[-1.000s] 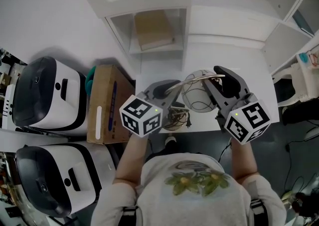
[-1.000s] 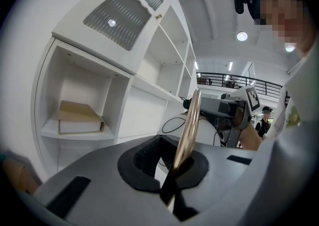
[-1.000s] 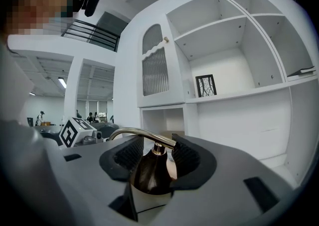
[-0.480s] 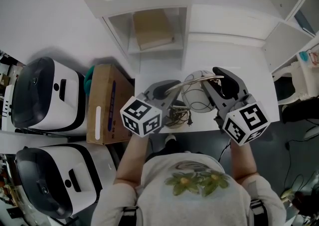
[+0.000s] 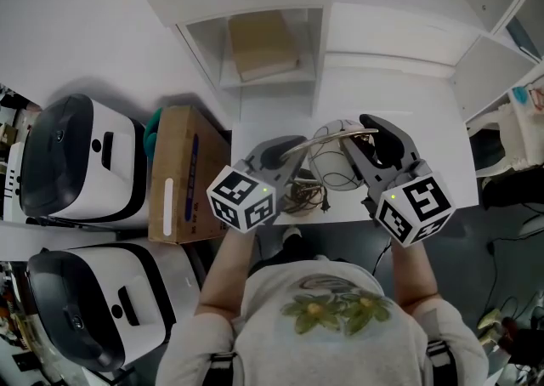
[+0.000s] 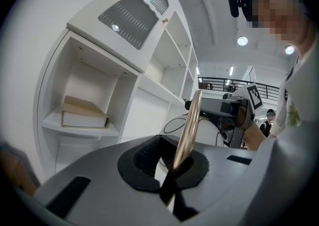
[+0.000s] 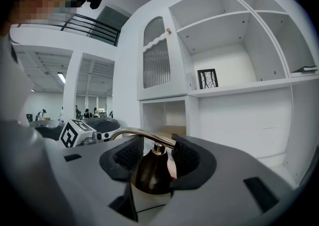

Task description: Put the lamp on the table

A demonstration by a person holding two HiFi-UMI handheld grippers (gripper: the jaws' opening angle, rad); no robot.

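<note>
A person in a pale shirt (image 5: 331,312) with a green leaf print stands at the front edge of a white table (image 5: 438,146), a handheld gripper in each hand, both closed on a lamp (image 5: 330,161) over the tabletop. A tall white shelf unit (image 5: 399,36) backs directly onto the table; one low compartment holds a flat tan box (image 5: 263,46), a louvred door (image 7: 157,63) sits above it, and a small framed picture (image 7: 208,78) stands on a shelf to the right. Two white-and-black machines (image 5: 81,159) sit on the floor to the person's left. A cardboard box (image 5: 183,176) stands on end just beside the table's left edge, with a teal object (image 5: 155,131) behind it.

The lamp has a white globe shade and a curved brass arm (image 5: 319,139). Whether the shade rests on the tabletop cannot be told. The left gripper (image 6: 174,168) has its jaws pinched tight on the brass arm. The right gripper (image 7: 155,163) has its jaws narrowly set around the dark cap at the top of the shade, pads against it. A tangle of dark cord (image 5: 304,199) lies on the table near its front edge, between the two grippers.

Each gripper carries a marker cube (image 5: 242,199) printed with black-and-white squares. A pale strip runs along the cardboard box; no lettering on it can be made out.
</note>
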